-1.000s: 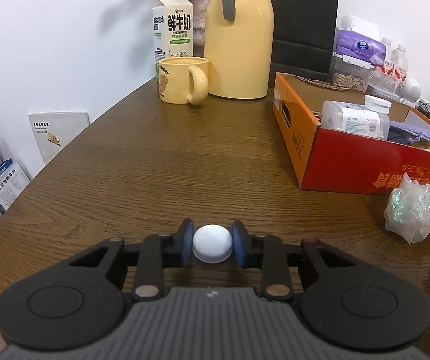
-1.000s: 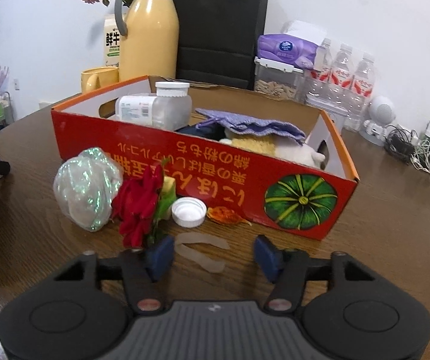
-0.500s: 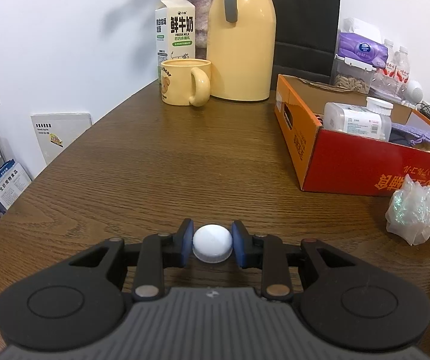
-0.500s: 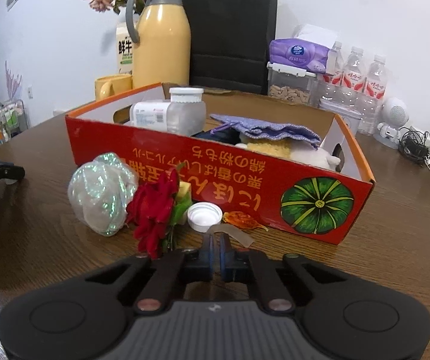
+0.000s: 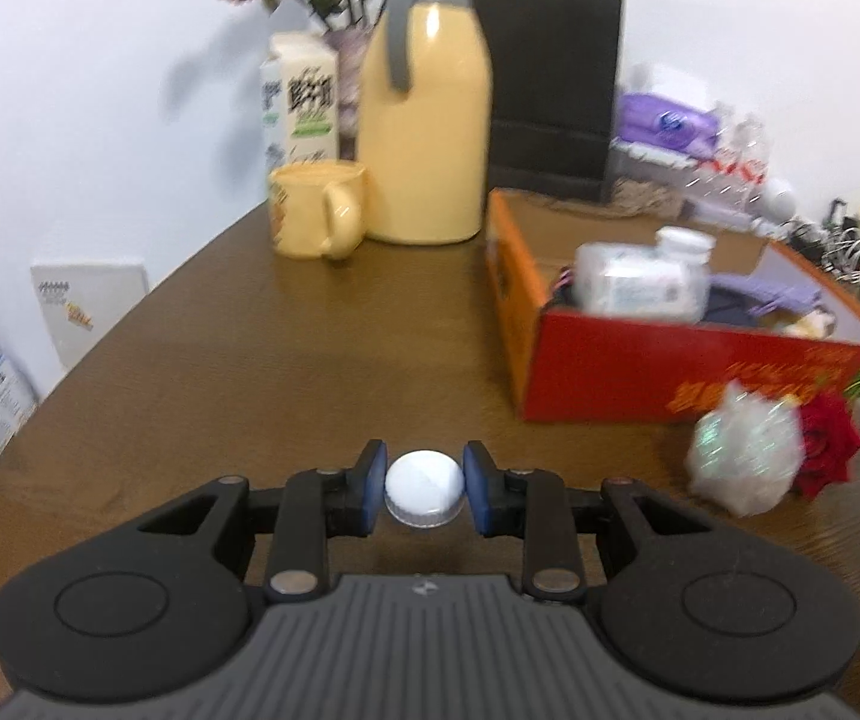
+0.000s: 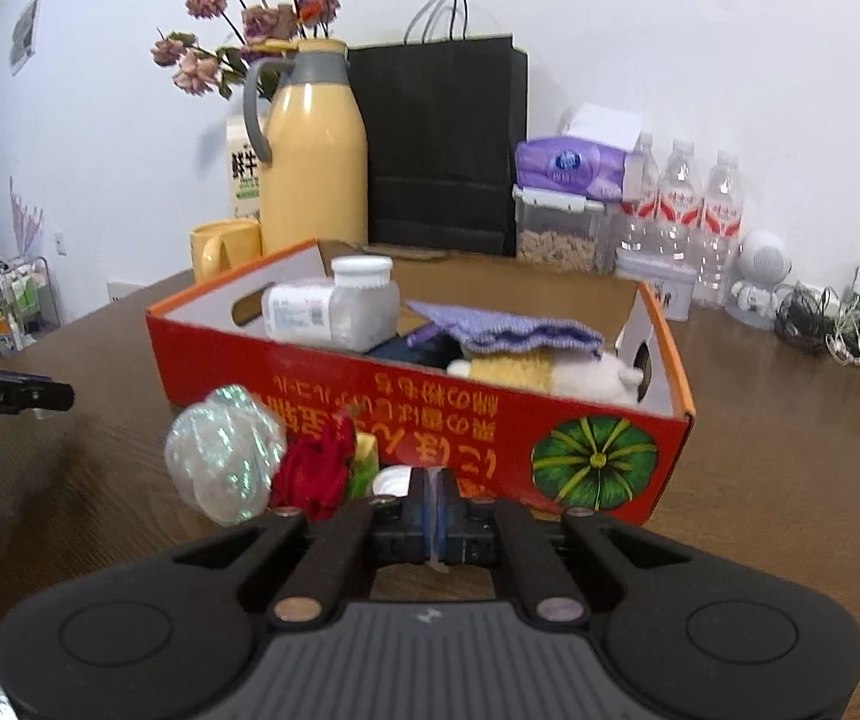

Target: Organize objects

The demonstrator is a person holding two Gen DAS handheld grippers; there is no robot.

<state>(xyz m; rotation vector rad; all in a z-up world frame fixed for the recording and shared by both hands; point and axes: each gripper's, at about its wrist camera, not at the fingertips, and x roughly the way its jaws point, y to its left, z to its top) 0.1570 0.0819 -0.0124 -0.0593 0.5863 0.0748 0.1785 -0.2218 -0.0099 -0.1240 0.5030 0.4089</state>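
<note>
Right gripper (image 6: pixel 434 504) lifted, fingers clamping clear strip (image 6: pixel 433 531); left gripper (image 5: pixel 423 489) clamps white cap (image 5: pixel 423 487); box (image 6: pixel 550 438) ahead.

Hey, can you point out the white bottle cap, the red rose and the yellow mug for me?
white bottle cap (image 5: pixel 423 482), left wrist view, its flat top.
red rose (image 5: pixel 830 443), left wrist view, its petals.
yellow mug (image 5: pixel 308 217), left wrist view, its side wall.

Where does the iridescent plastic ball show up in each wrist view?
Left wrist: iridescent plastic ball at lower right, beside the red rose.
Right wrist: ball at lower left, left of the rose.
Shared landmark: the orange box right behind it.
</note>
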